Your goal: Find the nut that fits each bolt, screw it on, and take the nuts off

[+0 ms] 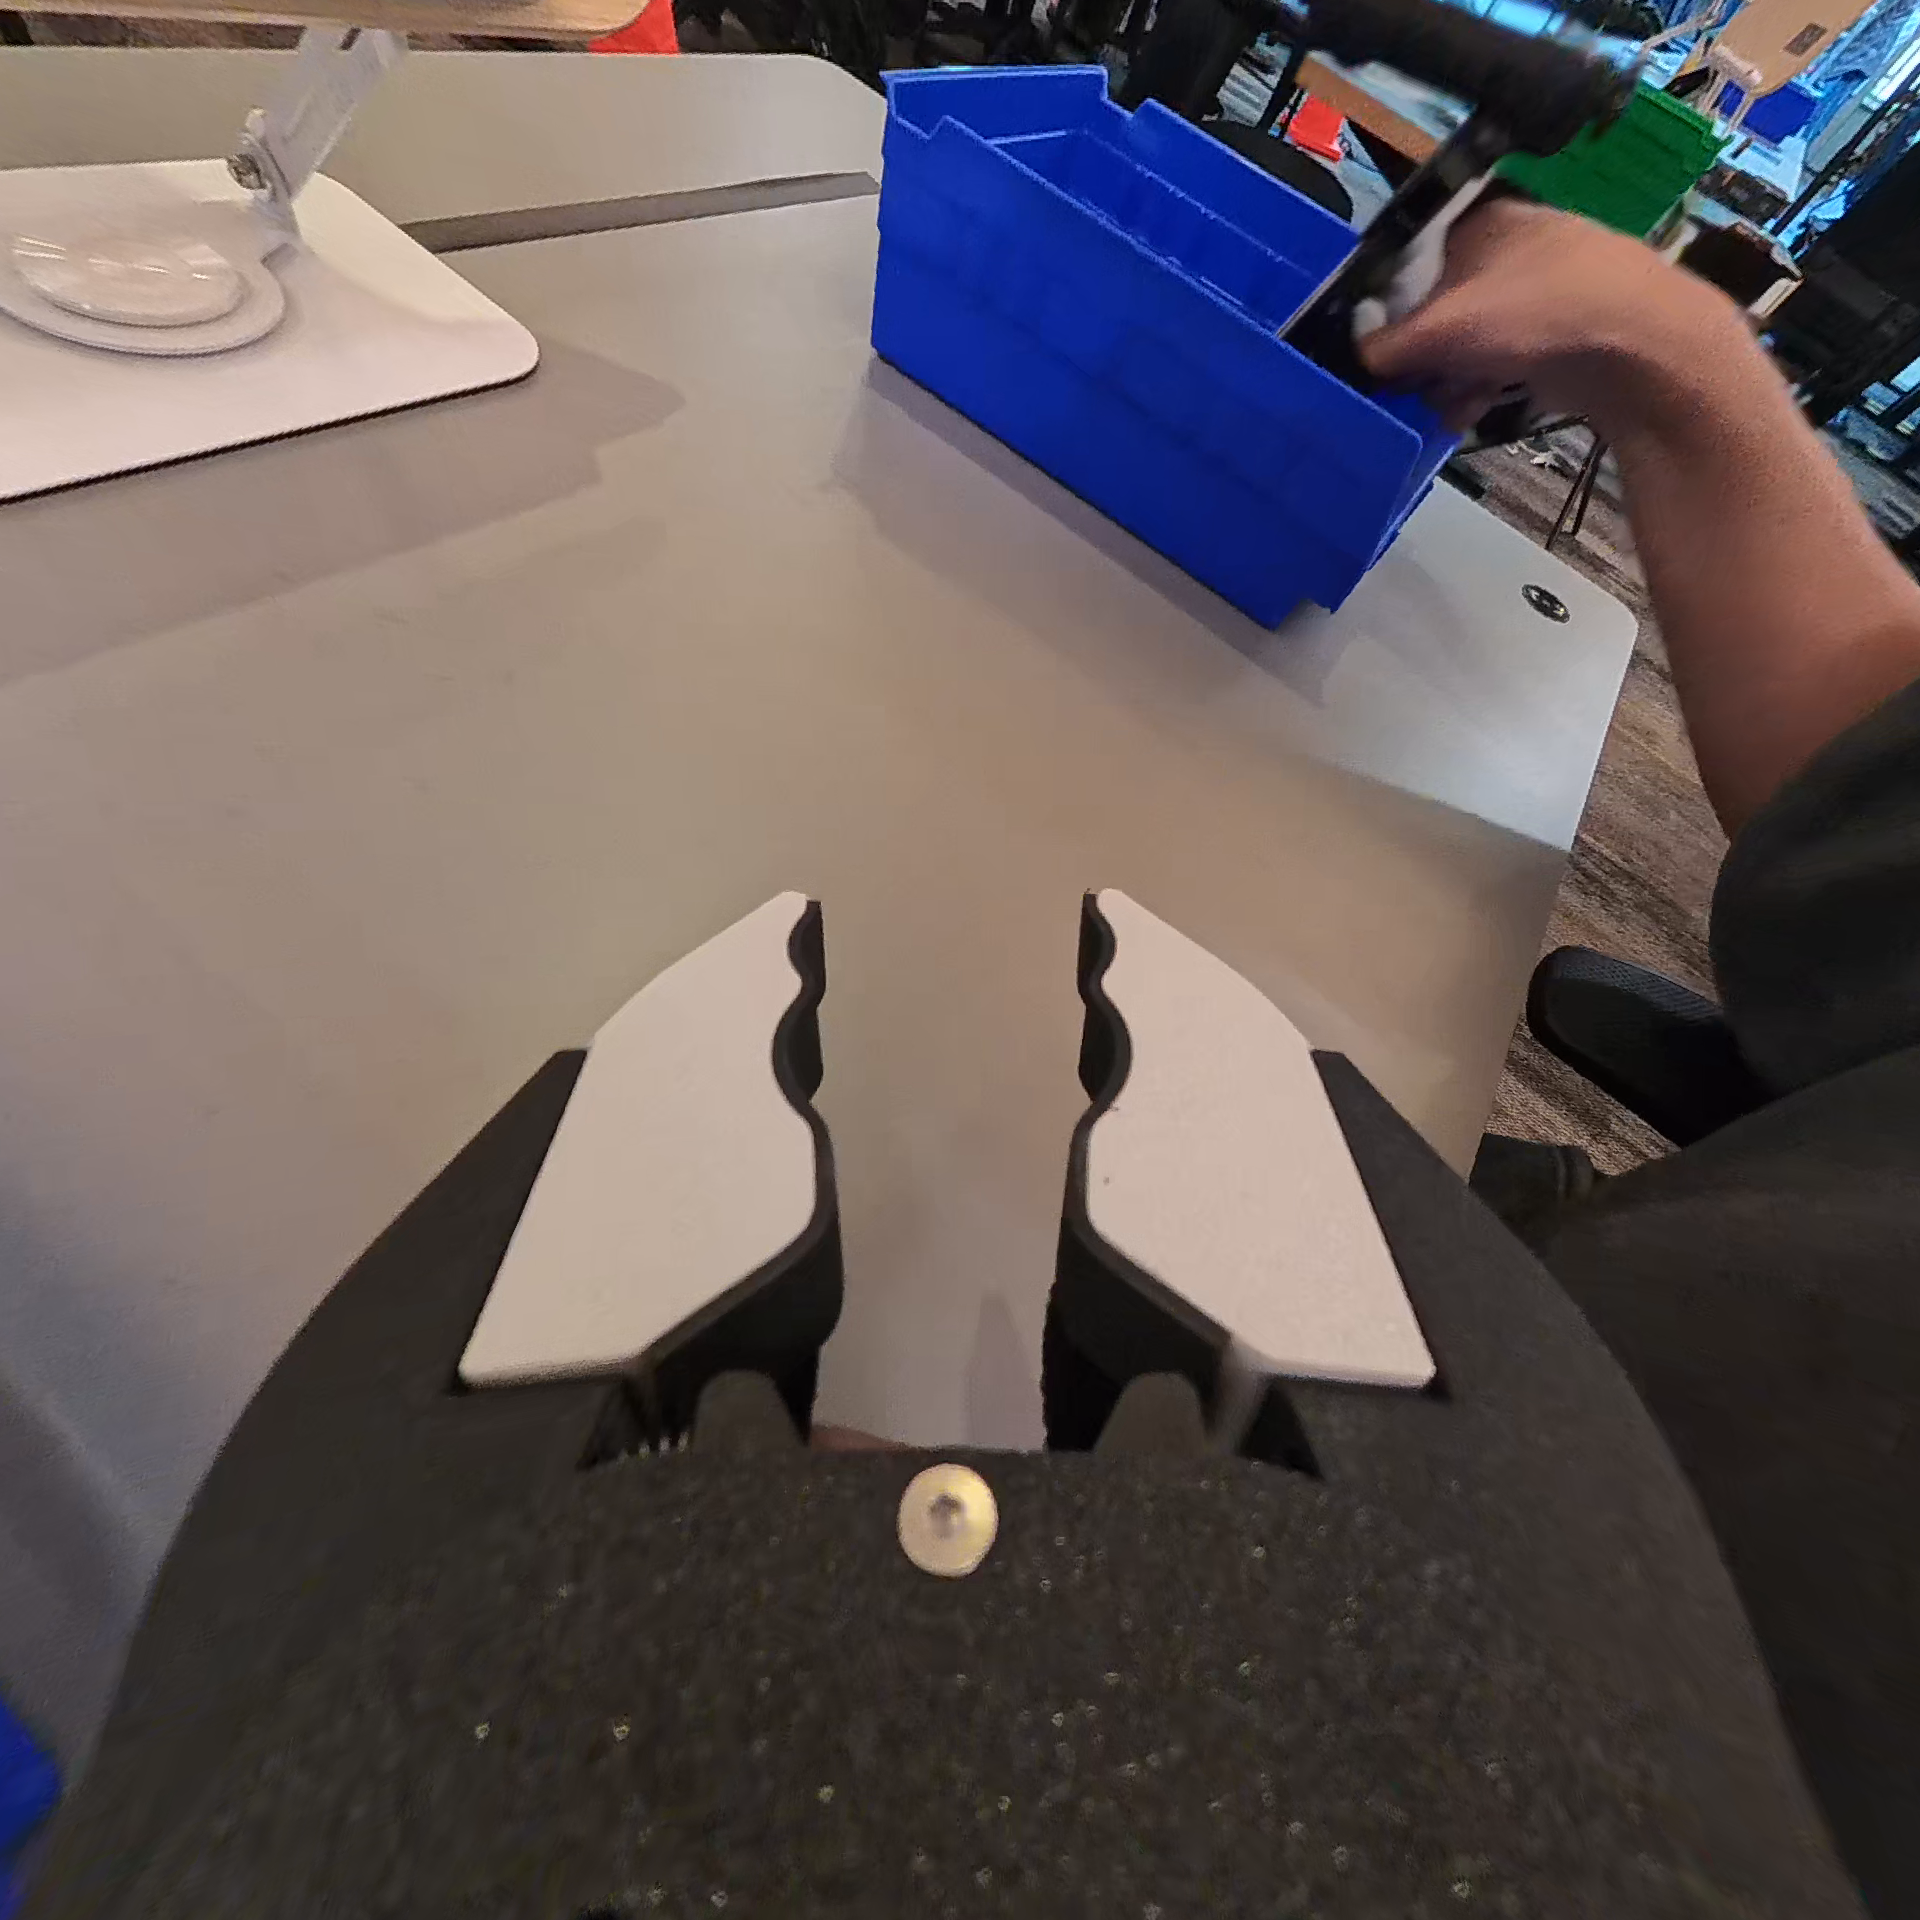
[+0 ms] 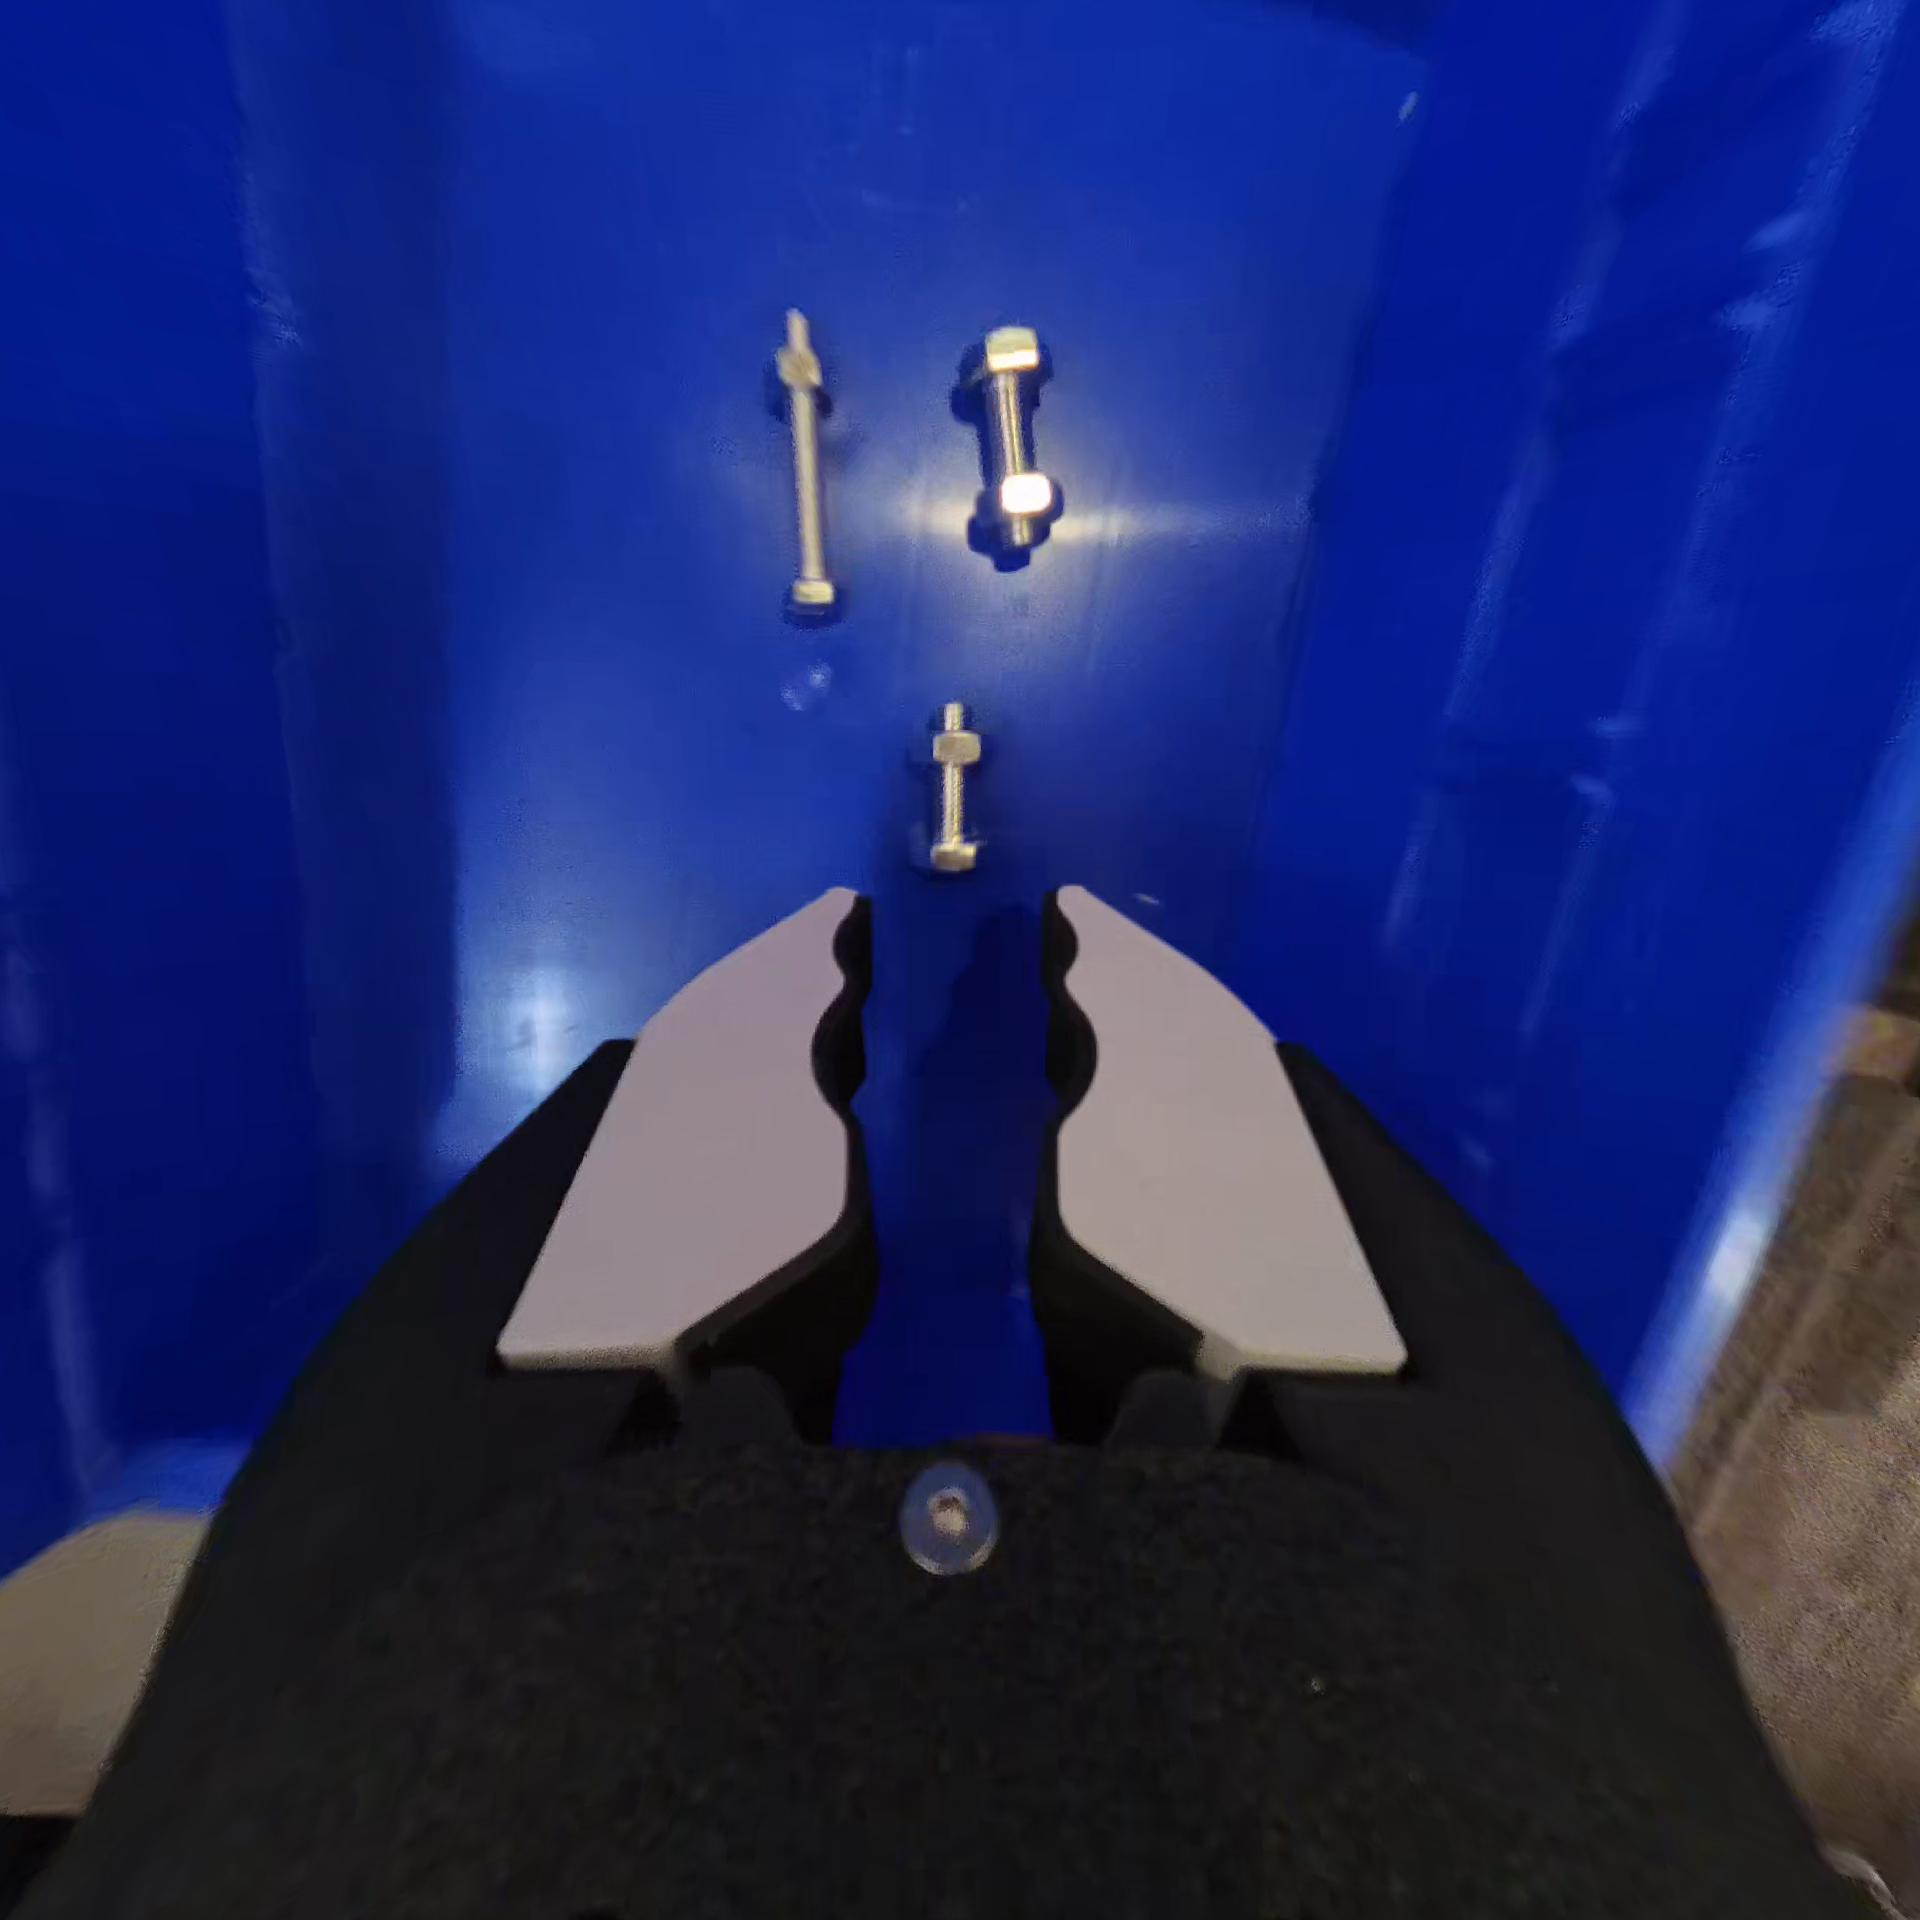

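Now we want the small bolt, which lies on the bin floor just ahead of our right gripper, a nut threaded near its far end. Beyond it lie a long thin bolt and a thick bolt, each wearing a nut too. Our right jaws stand narrowly apart and empty, roughly in line with the shank; we should ease down, straddle the shank between head and nut, then close. Our left gripper, parted wider and empty, hovers over the table, well apart from the bin, ready to take the nut.
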`<state>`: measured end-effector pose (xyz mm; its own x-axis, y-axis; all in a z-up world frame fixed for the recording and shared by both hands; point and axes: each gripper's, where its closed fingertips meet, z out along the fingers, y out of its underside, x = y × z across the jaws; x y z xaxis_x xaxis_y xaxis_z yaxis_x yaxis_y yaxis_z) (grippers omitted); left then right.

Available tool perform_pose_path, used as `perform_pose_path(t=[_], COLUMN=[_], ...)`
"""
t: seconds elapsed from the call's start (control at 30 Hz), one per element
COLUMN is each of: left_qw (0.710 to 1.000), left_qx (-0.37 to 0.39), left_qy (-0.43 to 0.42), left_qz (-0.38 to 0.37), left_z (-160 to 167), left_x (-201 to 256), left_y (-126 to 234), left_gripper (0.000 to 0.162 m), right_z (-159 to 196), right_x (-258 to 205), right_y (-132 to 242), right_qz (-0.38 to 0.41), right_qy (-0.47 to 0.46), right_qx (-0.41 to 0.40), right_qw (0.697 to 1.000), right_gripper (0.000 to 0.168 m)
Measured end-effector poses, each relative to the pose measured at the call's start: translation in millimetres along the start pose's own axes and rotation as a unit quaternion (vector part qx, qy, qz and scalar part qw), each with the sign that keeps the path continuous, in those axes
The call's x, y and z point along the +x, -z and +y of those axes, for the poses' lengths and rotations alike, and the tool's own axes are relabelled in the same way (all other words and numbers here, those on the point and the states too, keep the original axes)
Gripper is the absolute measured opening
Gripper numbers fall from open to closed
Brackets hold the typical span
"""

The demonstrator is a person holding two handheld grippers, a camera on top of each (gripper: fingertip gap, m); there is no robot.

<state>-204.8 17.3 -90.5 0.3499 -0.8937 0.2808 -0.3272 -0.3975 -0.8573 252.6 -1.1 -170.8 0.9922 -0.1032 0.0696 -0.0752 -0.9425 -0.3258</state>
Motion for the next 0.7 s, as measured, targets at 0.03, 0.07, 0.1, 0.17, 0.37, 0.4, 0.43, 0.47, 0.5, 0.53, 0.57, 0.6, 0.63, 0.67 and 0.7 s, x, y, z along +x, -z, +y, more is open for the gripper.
perform_pose_path(t=[0.03, 0.07, 0.1, 0.17, 0.37, 0.4, 0.43, 0.47, 0.5, 0.53, 0.57, 0.6, 0.63, 0.67, 0.7], left_qw=[1.000, 1.000, 1.000, 0.999, 0.992, 0.990, 0.989, 0.988, 0.987, 0.986, 0.985, 0.985, 0.985, 0.985, 0.985], left_qx=[0.002, 0.006, 0.010, 0.022, 0.041, 0.044, 0.047, 0.051, 0.056, 0.058, 0.061, 0.063, 0.064, 0.065, 0.067], left_qy=[0.000, -0.001, -0.002, -0.002, 0.035, 0.040, 0.045, 0.049, 0.052, 0.054, 0.055, 0.055, 0.057, 0.060, 0.064], left_qz=[-0.006, -0.014, -0.026, -0.050, -0.118, -0.126, -0.134, -0.140, -0.144, -0.147, -0.151, -0.152, -0.151, -0.149, -0.148], left_z=[0.7, 1.4, 2.7, 7.1, 28.1, 30.0, 31.1, 31.4, 31.5, 31.8, 32.1, 32.5, 33.0, 33.5, 33.6], left_x=[-0.7, -1.8, -3.2, -5.9, -13.5, -13.9, -14.5, -15.3, -15.8, -17.0, -19.0, -21.0, -22.6, -24.5, -26.3], left_y=[1.6, 3.7, 5.9, 9.6, 14.1, 16.1, 19.1, 22.7, 26.9, 31.5, 36.5, 41.4, 45.9, 50.3, 54.7], left_gripper=[0.046, 0.046, 0.046, 0.046, 0.046, 0.046, 0.046, 0.046, 0.046, 0.046, 0.046, 0.046, 0.046, 0.046, 0.046], right_z=[-6.3, -16.9, -28.3, -43.1, -15.8, -12.3, -10.7, -10.7, -10.3, -9.3, -8.6, -9.0, -9.4, -9.8, -10.1], right_x=[-4.6, -13.5, -31.3, -96.8, -313.3, -334.0, -348.9, -361.1, -373.9, -385.1, -393.3, -398.1, -401.2, -403.1, -404.2], right_y=[20.4, 48.2, 80.2, 141.6, 156.7, 139.5, 123.4, 113.9, 111.2, 109.8, 106.8, 103.1, 100.1, 98.3, 97.6], right_qz=[-0.005, -0.015, -0.039, -0.143, -0.401, -0.393, -0.377, -0.369, -0.378, -0.391, -0.397, -0.394, -0.392, -0.393, -0.397], right_qy=[-0.004, -0.006, 0.003, 0.040, 0.107, 0.122, 0.135, 0.141, 0.149, 0.157, 0.165, 0.173, 0.180, 0.183, 0.183], right_qx=[0.043, 0.111, 0.190, 0.337, 0.432, 0.422, 0.409, 0.402, 0.400, 0.393, 0.385, 0.379, 0.375, 0.371, 0.368], right_qw=[0.999, 0.994, 0.981, 0.930, 0.801, 0.808, 0.820, 0.826, 0.822, 0.817, 0.817, 0.819, 0.820, 0.821, 0.821], right_gripper=[0.032, 0.031, 0.030, 0.031, 0.037, 0.037, 0.037, 0.038, 0.038, 0.037, 0.036, 0.036, 0.036, 0.036, 0.035])
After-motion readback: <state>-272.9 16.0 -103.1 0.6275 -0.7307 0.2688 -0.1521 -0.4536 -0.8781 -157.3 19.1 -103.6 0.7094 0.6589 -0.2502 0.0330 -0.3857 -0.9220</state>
